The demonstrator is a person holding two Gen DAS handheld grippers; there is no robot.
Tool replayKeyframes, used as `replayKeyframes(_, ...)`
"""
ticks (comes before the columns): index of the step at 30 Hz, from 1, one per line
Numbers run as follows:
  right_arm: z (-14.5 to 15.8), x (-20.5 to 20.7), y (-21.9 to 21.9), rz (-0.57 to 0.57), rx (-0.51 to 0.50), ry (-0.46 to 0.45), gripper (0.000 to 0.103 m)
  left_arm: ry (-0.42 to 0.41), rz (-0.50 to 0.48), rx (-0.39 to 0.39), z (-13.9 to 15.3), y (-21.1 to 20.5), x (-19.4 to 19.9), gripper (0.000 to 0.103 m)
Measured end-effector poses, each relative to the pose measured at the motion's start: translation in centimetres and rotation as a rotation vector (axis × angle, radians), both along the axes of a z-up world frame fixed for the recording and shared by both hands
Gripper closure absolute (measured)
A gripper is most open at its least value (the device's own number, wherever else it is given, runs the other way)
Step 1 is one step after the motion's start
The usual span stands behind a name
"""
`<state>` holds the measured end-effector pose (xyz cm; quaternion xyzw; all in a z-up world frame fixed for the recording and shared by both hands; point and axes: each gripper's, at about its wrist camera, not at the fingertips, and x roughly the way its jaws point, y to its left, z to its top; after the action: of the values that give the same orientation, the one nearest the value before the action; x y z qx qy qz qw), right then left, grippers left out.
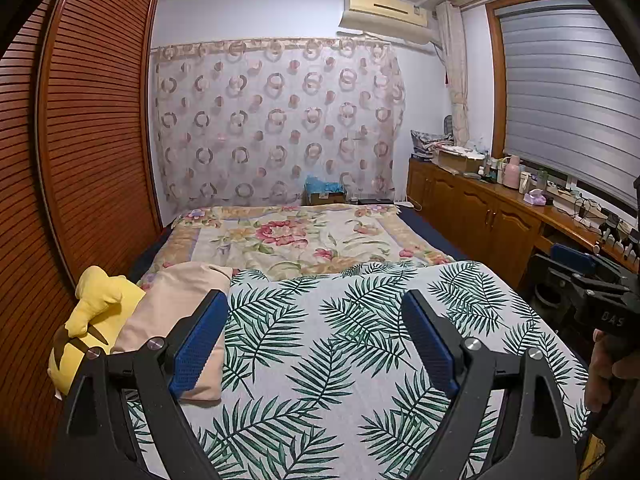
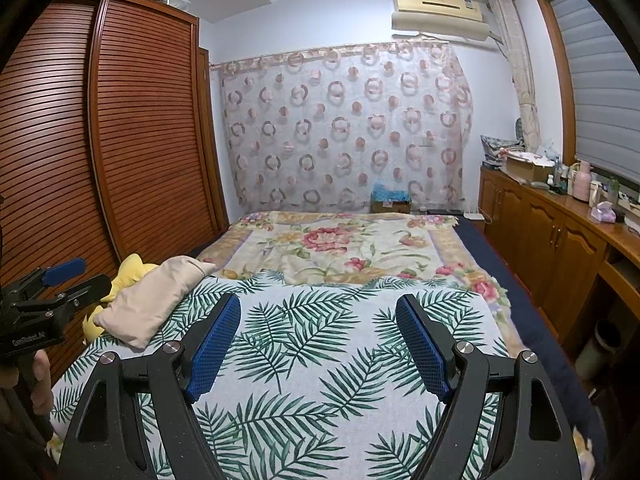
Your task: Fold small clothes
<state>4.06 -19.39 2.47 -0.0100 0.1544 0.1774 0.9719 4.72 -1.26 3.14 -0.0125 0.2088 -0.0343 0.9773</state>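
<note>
Garment (image 1: pixel 176 320): beige, bunched at bed's left edge, against yellow toy (image 1: pixel 90 320) | left gripper (image 1: pixel 316 338), right gripper (image 2: pixel 320 340): spread, empty, over leaf cloth (image 1: pixel 340 360) | risk: pinching toy or cloth along with garment.

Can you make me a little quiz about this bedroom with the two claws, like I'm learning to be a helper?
1. True or false: the left claw is squeezing the beige cloth.
2. What lies right beside the beige cloth, on the wardrobe side?
A. a yellow soft thing
B. a red ball
C. a shoe
3. Fill in: the cloth with green leaves lies on top of a blanket printed with ____.

Key
1. False. Both the left claw and the right claw are open and hold nothing.
2. A, the yellow soft thing.
3. Flowers: see the flowered blanket.
</note>
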Motion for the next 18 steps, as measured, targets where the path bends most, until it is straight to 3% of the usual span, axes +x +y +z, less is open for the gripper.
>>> replayKeyframes(18,-0.12,0.08,-0.47,0.004,0.001,-0.003,0.022,-0.004,0.004,0.006,0.09,0.1,-0.04,0.014)
